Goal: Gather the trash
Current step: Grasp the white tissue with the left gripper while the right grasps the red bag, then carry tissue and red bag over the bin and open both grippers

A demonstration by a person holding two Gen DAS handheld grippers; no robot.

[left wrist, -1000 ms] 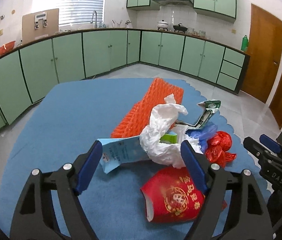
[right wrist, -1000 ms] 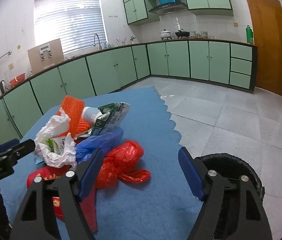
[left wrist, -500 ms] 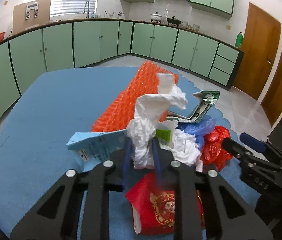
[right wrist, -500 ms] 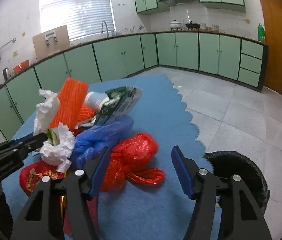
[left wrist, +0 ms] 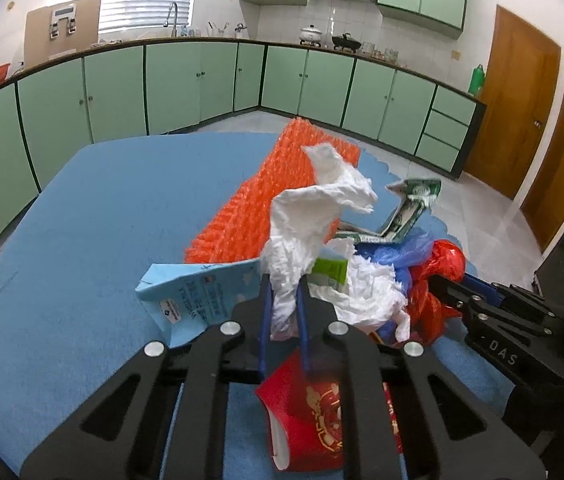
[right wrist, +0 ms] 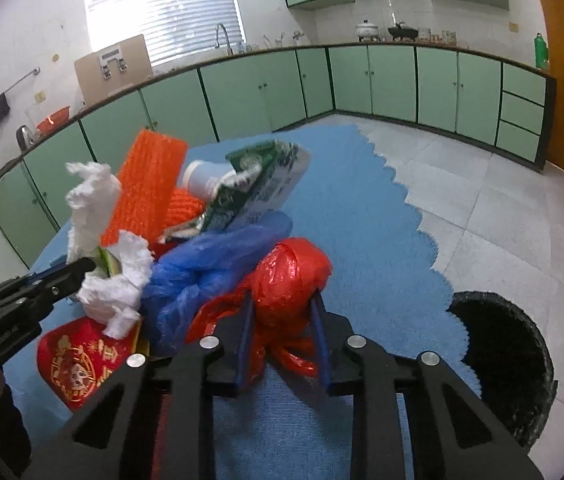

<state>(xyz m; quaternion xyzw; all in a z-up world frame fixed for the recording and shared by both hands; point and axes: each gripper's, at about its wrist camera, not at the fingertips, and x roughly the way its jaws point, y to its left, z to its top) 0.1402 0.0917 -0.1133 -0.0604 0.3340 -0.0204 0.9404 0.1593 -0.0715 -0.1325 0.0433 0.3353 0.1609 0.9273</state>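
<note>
A heap of trash lies on the blue tablecloth [left wrist: 93,216]. My left gripper [left wrist: 284,312] is shut on a crumpled white tissue [left wrist: 314,216] that rises from the heap. In the right wrist view my right gripper [right wrist: 282,338] is closing its jaws around a red plastic bag [right wrist: 294,276], and the blue pads press on the bag's sides. A blue plastic bag [right wrist: 209,268] lies just left of the red one. The left gripper [right wrist: 77,270] also shows at that view's left edge, in the tissue [right wrist: 117,280].
A red paper cup [left wrist: 310,412] lies under my left gripper, with a light-blue carton [left wrist: 189,296] beside it. Behind are an orange mesh mat [left wrist: 265,200] and a green carton [right wrist: 257,188]. A black bin [right wrist: 510,364] stands on the floor past the table's right edge.
Both grippers went from wide open to closed: the left one onto the white tissue, the right one around the red bag. The right gripper also moved forward to the bag.
</note>
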